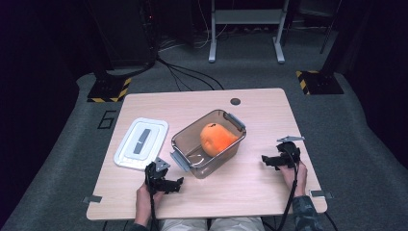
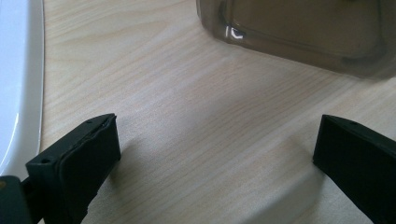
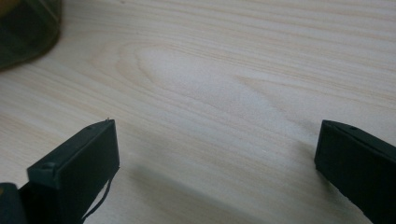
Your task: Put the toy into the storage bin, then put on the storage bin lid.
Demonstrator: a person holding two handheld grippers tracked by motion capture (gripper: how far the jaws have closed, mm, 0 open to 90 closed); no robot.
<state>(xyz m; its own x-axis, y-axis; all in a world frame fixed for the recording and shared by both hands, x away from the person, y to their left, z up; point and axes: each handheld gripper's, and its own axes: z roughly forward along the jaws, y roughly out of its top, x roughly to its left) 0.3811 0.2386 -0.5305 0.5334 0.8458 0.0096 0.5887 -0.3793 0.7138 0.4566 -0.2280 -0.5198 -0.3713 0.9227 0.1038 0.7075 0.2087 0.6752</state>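
Dark floor and cables surround our pale wooden table [image 1: 250, 187]. On it we see a clear brown container [image 1: 208, 143] near the middle, holding an orange fruit [image 1: 217, 137], with a white lid [image 1: 141, 143] lying flat just to its left. Our left gripper [image 1: 168, 182] rests near the container's front corner, jaws spread wide and empty. Our right gripper [image 1: 274, 160] sits well apart to the right, jaws equally wide, gripping nothing.

A light wooden table [image 1: 260, 187] stands on grey carpet [image 1: 356, 159]. At twelve o'clock a pale metal frame [image 1: 246, 19] rises; yellow-black striped bases [image 1: 109, 90] sit at ten and two. Black cables [image 1: 185, 72] trail across; surroundings are dark.
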